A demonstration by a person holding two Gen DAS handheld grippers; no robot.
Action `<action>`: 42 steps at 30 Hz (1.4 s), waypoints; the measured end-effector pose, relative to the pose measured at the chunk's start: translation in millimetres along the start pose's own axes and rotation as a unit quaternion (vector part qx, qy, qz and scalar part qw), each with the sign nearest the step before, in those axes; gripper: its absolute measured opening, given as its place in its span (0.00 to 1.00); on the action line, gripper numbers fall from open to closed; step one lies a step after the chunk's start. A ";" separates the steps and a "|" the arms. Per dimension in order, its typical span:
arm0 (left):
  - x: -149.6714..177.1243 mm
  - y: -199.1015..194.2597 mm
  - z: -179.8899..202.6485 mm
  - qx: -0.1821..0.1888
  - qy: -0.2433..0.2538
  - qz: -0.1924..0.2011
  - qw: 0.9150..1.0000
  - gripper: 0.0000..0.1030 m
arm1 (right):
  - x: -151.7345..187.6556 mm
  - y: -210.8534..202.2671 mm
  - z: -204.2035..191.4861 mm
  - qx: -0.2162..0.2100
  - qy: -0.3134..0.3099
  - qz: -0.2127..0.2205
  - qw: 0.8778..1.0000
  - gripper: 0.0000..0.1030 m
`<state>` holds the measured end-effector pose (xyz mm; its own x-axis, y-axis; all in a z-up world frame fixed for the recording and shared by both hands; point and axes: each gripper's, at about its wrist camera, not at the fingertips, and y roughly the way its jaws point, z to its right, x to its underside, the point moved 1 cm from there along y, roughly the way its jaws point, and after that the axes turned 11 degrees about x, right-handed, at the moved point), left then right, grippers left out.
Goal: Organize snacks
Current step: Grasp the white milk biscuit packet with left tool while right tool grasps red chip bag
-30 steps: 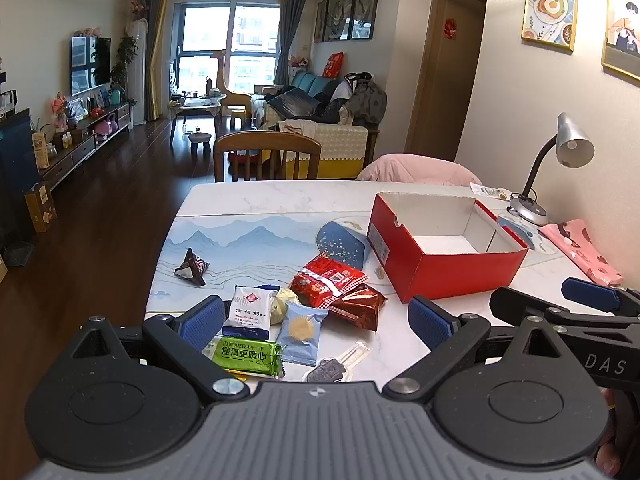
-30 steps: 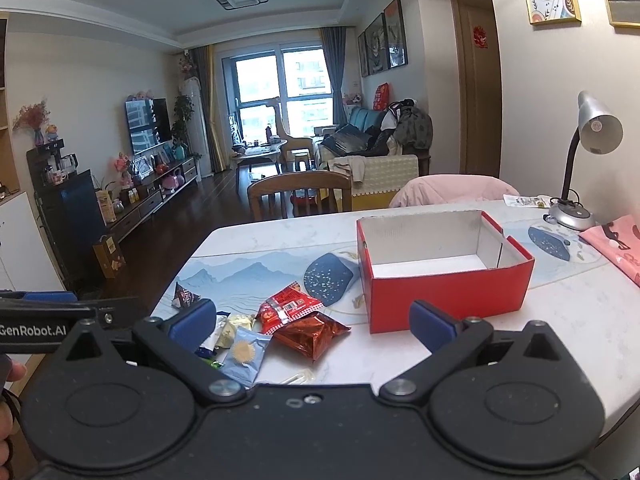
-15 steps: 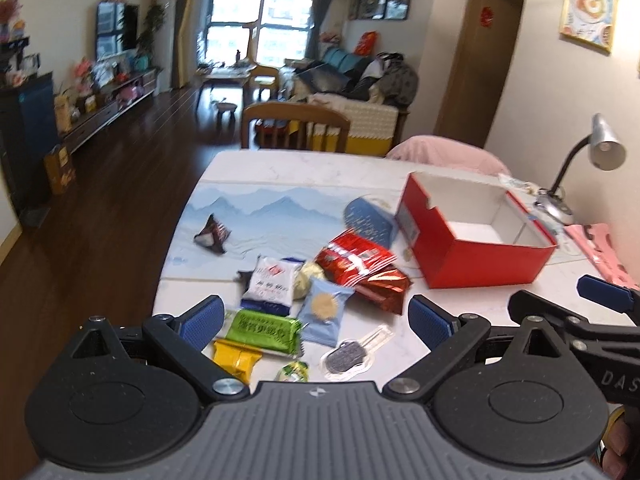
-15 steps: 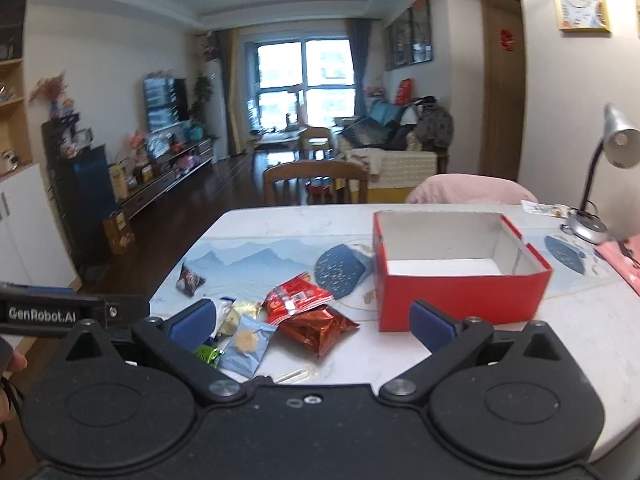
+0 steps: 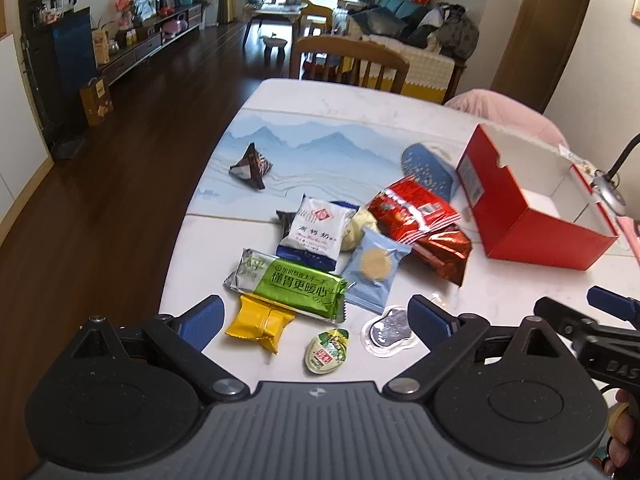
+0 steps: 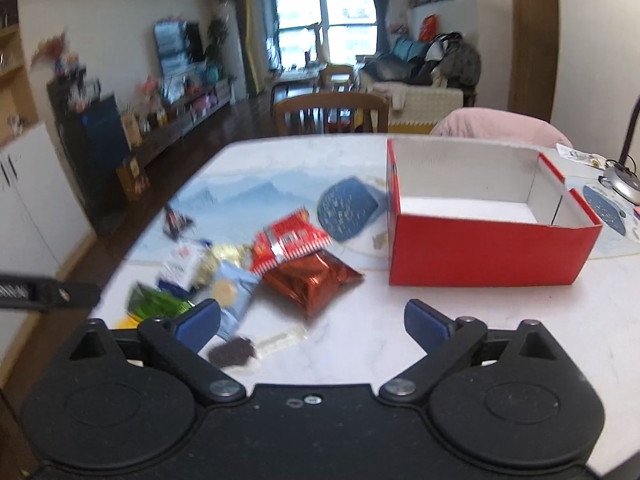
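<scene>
Both grippers [image 5: 316, 320] [image 6: 312, 326] lower, nearer snacks [image 5: 320, 256] than before.

Glossy foil snack wrappers [image 5: 424, 232] (crinkled), matt red cardboard box [image 5: 532, 224], smooth marble-look table [image 5: 500, 292], dark polished wood floor [image 5: 120, 168].

Right-wrist view motion-blurred; snack pile [image 6: 224, 280] labels unreadable; desk lamp [image 6: 624, 168] cut off.
</scene>
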<state>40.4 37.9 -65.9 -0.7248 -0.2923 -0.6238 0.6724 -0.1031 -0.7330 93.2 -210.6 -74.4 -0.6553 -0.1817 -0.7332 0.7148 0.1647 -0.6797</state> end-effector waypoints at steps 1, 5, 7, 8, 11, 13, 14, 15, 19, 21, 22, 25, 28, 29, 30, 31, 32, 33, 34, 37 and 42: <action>-0.5 3.8 -0.3 -0.004 -0.002 -0.003 1.000 0.96 | 0.1 4.9 0.7 -0.002 -0.003 -0.008 1.000 0.91; -3.9 20.5 -7.1 -0.016 -0.028 -0.014 0.999 0.95 | 0.4 21.6 2.2 -0.014 -0.011 -0.027 0.999 0.90; -7.8 30.3 -13.9 -0.016 -0.052 -0.025 0.998 0.95 | -2.7 27.1 -0.1 -0.016 -0.023 -0.028 0.999 0.89; -10.3 35.4 -17.2 -0.016 -0.065 -0.030 0.997 0.95 | -4.0 29.9 -1.1 -0.018 -0.029 -0.026 0.999 0.89; -19.0 51.5 -32.0 -0.022 -0.114 -0.042 0.992 0.94 | -10.7 42.3 -1.3 -0.018 -0.044 -0.025 0.999 0.88; -23.7 59.3 -41.6 -0.028 -0.144 -0.046 0.988 0.91 | -16.7 50.4 -0.8 -0.017 -0.056 -0.025 0.998 0.87; -26.0 62.1 -44.9 -0.033 -0.152 -0.045 0.987 0.91 | -20.3 53.2 -0.9 -0.018 -0.060 -0.022 0.998 0.87; -28.5 64.1 -46.3 -0.037 -0.154 -0.042 0.986 0.91 | -24.6 57.3 -1.4 -0.021 -0.065 -0.018 0.998 0.87; -43.4 71.7 -36.9 -0.038 -0.113 -0.023 0.993 0.91 | -47.3 78.8 -9.3 -0.031 -0.090 -0.006 0.995 0.87; -51.3 78.6 -26.6 -0.036 -0.069 -0.013 0.997 0.91 | -59.1 90.3 -14.7 -0.036 -0.101 -0.002 0.994 0.87; -55.0 84.4 -22.7 -0.032 -0.052 -0.014 0.998 0.91 | -64.4 96.9 -18.3 -0.041 -0.111 0.000 0.993 0.87; -62.8 103.5 -16.2 -0.021 -0.017 -0.028 0.999 0.91 | -76.9 118.6 -30.8 -0.054 -0.135 -0.005 0.989 0.87; -66.1 123.6 -14.5 -0.018 0.008 -0.046 0.999 0.90 | -86.1 142.4 -40.3 -0.055 -0.143 -0.021 0.988 0.87; -66.1 128.8 -15.0 -0.016 0.012 -0.051 0.998 0.90 | -89.1 150.3 -42.8 -0.056 -0.142 -0.027 0.988 0.87; -66.4 133.5 -15.9 -0.016 0.014 -0.055 0.998 0.90 | -90.6 157.3 -46.2 -0.060 -0.142 -0.032 0.987 0.87; -66.0 137.0 -17.3 -0.014 0.015 -0.058 0.998 0.89 | -92.7 165.2 -49.0 -0.063 -0.144 -0.042 0.987 0.87; -65.7 140.4 -18.8 -0.010 0.016 -0.061 0.998 0.89 | -93.6 171.7 -51.8 -0.062 -0.146 -0.048 0.986 0.87; -65.9 142.5 -20.2 -0.010 0.016 -0.060 0.998 0.89 | -94.5 178.2 -54.4 -0.062 -0.148 -0.054 0.986 0.87; -65.7 144.7 -21.5 -0.010 0.016 -0.057 0.998 0.89 | -94.8 182.8 -56.5 -0.063 -0.151 -0.060 0.985 0.87; -64.7 151.6 -23.8 -0.007 0.022 -0.063 0.998 0.89 | -95.2 195.7 -64.0 -0.078 -0.163 -0.086 0.980 0.86; -63.1 160.8 -25.9 -0.004 0.031 -0.074 0.997 0.89 | -92.8 209.2 -74.8 -0.071 -0.197 -0.103 0.972 0.87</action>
<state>190.4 64.4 -151.5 -0.8240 -0.2143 -0.5245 0.5566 -0.1325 -0.8202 285.3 -86.8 -150.2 -0.6166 -0.5772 -0.5354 0.5198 0.2123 -0.8275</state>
